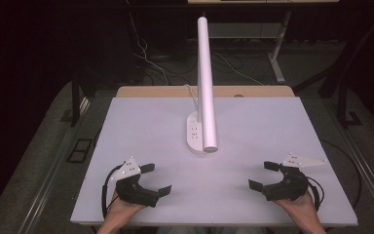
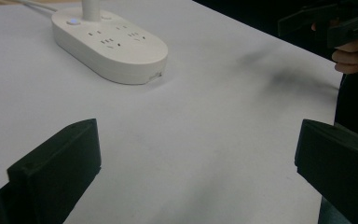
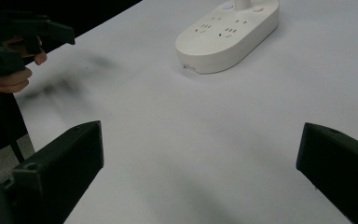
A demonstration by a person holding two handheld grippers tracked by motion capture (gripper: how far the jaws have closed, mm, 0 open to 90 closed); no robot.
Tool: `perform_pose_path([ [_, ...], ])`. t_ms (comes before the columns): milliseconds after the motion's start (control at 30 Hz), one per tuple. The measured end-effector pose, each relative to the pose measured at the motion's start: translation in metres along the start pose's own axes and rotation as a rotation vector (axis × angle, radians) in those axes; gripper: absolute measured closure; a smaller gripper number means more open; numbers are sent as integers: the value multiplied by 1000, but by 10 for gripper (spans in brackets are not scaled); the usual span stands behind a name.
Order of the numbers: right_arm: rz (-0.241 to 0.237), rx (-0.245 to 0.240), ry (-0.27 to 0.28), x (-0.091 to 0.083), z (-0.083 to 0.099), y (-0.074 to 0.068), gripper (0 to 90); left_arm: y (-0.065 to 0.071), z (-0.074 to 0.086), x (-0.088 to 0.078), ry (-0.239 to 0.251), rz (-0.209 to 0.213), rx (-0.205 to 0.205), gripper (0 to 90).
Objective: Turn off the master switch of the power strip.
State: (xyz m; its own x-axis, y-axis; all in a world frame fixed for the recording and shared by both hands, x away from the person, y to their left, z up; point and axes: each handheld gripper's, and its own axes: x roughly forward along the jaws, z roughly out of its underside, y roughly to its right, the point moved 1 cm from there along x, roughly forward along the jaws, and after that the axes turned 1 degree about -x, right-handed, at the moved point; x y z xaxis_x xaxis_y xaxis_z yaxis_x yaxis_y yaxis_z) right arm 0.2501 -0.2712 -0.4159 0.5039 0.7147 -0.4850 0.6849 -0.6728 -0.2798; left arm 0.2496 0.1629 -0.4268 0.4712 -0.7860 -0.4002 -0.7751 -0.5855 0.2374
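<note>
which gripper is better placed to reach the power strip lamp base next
Roughly even, slight edge to the left. Both the left gripper and the right gripper are open and empty near the table's front edge, with the lamp base midway beyond them. The left looks marginally nearer.

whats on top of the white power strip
A white tube rises from the far end of the power strip. Beside its foot sits a small lit button, then rows of sockets. How the tube joins the strip is hidden by its foot.
</note>
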Motion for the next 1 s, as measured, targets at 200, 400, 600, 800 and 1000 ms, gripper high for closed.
perform_pose_path([
  [200, 6, -8, -11, -1, 1, 0, 0, 1, 0, 0, 1, 2, 2, 0],
  [400, 14, -7, -34, 0, 1, 1, 0, 0, 0, 1, -5, 3, 3, 0],
  [600, 9, -7, -36, -2, 2, 2, 0, 1, -1, 1, -2, 4, 3, 0],
  [800, 3, -7, -45, -4, 3, 2, 0, 1, 0, 2, -21, 6, -1, 0],
  [1000, 2, -10, -55, -4, 4, 1, 0, 1, 0, 5, -48, 18, 3, 2],
])
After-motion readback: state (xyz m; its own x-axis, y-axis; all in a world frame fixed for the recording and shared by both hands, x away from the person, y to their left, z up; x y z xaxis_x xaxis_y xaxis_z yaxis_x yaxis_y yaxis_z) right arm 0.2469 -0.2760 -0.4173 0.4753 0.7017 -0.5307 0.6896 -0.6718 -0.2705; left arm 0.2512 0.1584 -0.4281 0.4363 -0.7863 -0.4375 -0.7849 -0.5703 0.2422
